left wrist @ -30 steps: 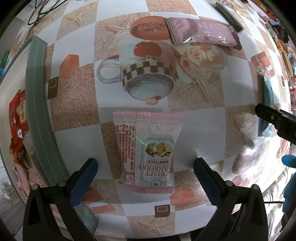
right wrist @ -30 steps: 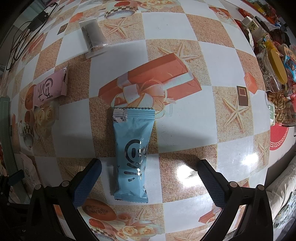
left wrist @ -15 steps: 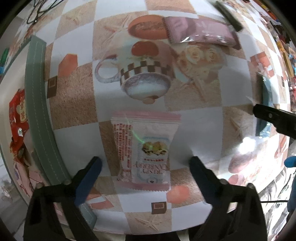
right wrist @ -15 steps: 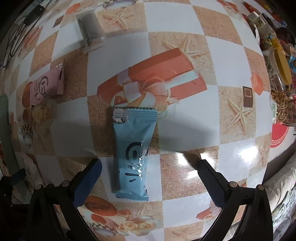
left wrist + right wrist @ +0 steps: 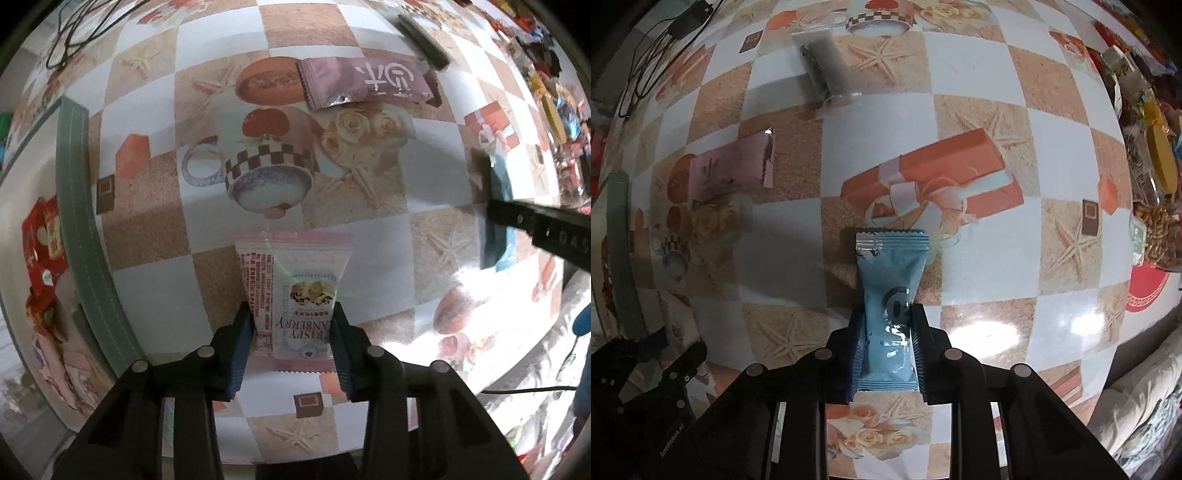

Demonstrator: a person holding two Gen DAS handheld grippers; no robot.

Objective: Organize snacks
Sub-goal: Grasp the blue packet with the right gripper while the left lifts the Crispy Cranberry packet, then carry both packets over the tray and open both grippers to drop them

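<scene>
Checkered, glossy oilcloth covers the surface [image 5: 369, 236]. On the left, the left hand-held gripper [image 5: 293, 350] is closing on the cranberry crisp packet [image 5: 295, 295], pads at its lower sides. On the right, the right hand-held gripper [image 5: 888, 354] is closing across the blue snack packet [image 5: 890, 302]. Both look light, crinkly, probably slippery; mid-body holds suit them.

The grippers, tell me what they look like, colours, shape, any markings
Both the left gripper and the right gripper are black plastic frames with silver round screw heads. Each has two straight fingers faced with blue ribbed pads. In the right wrist view the left gripper's body carries small white lettering, too small to read surely.
</scene>
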